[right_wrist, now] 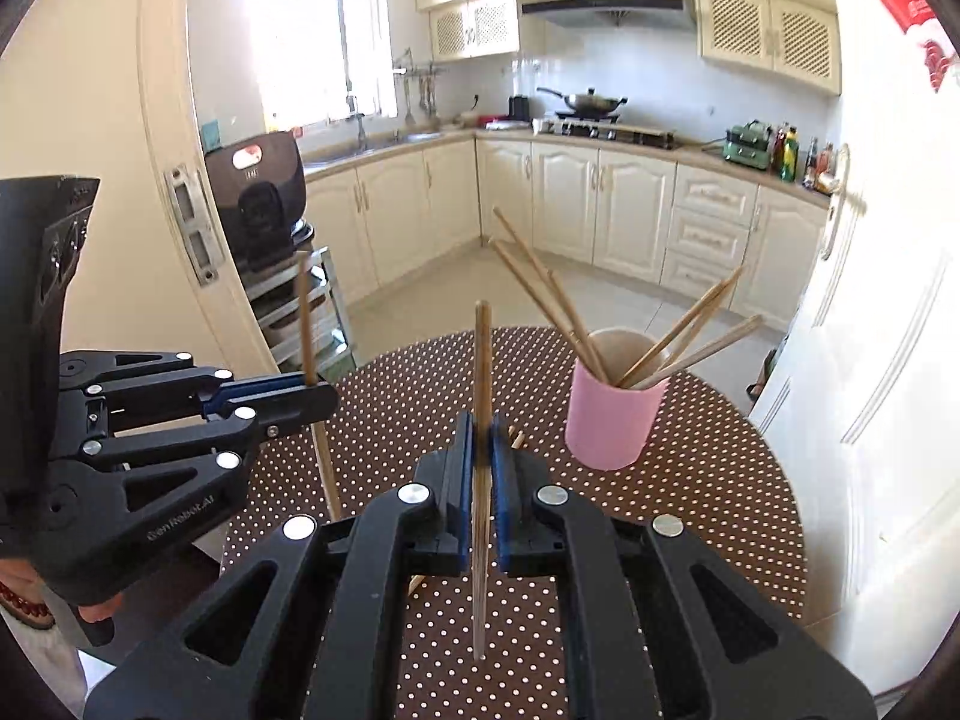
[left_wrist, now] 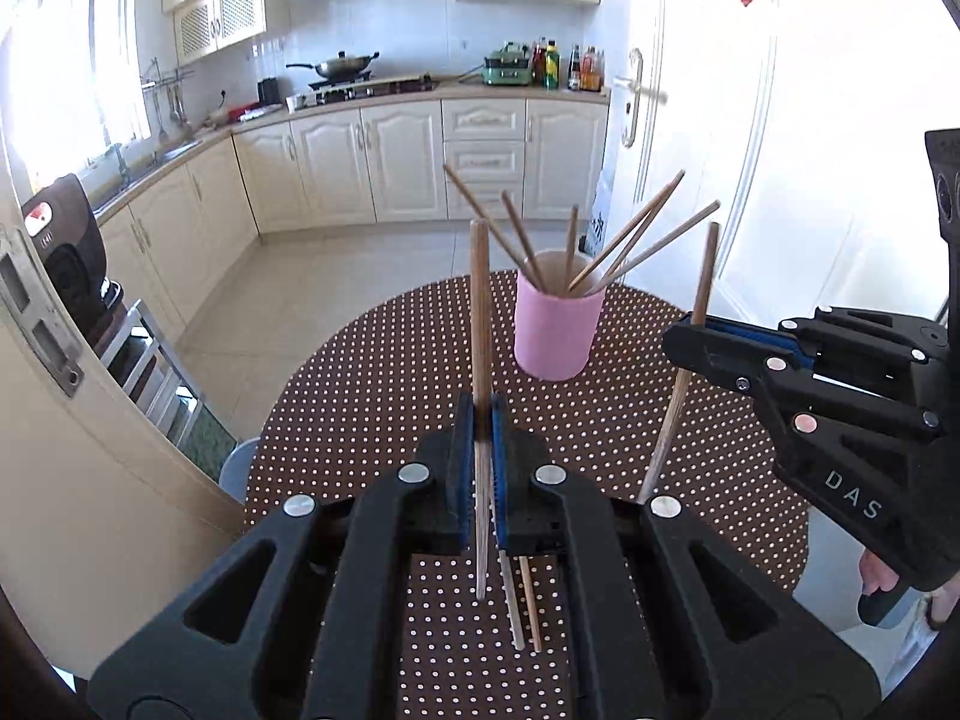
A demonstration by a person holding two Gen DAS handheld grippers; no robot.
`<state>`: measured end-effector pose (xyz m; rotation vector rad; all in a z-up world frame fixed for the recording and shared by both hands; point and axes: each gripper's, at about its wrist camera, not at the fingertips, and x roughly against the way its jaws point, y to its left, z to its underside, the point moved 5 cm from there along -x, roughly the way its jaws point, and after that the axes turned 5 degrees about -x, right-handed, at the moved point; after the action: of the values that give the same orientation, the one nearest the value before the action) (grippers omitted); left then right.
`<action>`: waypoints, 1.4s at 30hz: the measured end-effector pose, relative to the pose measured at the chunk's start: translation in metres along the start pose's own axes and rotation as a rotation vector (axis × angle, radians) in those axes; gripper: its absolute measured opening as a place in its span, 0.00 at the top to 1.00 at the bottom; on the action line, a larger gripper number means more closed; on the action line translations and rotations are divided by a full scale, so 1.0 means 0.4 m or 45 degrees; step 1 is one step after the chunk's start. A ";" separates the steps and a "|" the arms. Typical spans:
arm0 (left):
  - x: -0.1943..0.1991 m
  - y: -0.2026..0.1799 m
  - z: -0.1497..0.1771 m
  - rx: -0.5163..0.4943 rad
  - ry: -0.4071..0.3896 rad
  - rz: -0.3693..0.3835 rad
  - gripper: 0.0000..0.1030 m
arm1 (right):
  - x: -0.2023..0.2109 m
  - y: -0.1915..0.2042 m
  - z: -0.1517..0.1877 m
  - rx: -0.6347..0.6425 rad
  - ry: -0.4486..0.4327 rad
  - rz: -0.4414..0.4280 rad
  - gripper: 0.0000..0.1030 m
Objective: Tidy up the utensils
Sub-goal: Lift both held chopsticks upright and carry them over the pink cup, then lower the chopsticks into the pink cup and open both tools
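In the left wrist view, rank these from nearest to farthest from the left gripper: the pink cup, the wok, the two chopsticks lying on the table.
1. Loose chopsticks, on the table just beneath the left gripper.
2. Pink cup, ahead and slightly right, at the table's far side.
3. Wok, on the stove across the kitchen, upper left.

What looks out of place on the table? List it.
Two chopsticks lie loose on the dotted tablecloth, below the left hand-held gripper, not in the pink cup with the others. Each hand-held gripper, the right one included, holds one chopstick upright.
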<state>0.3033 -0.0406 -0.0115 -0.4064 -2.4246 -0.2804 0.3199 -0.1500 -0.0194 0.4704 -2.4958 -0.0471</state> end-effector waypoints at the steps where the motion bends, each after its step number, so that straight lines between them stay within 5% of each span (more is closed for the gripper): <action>1: 0.011 -0.004 -0.006 -0.002 -0.013 0.000 0.95 | 0.013 -0.004 -0.004 -0.002 -0.017 0.005 0.96; 18: 0.031 -0.045 -0.131 0.072 -0.262 0.066 0.95 | 0.168 -0.112 -0.119 -0.048 -0.279 0.111 0.96; 28: -0.029 -0.084 -0.243 0.134 -0.388 0.081 0.95 | 0.168 -0.235 -0.185 -0.085 -0.433 0.222 0.96; 42: -0.084 -0.126 -0.328 0.098 -0.637 0.019 0.95 | 0.110 -0.324 -0.252 -0.186 -0.641 0.153 0.96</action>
<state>0.3850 -0.1339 0.0622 -0.5073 -2.9073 -0.0820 0.3849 -0.2793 0.0699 0.2691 -2.9785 -0.3355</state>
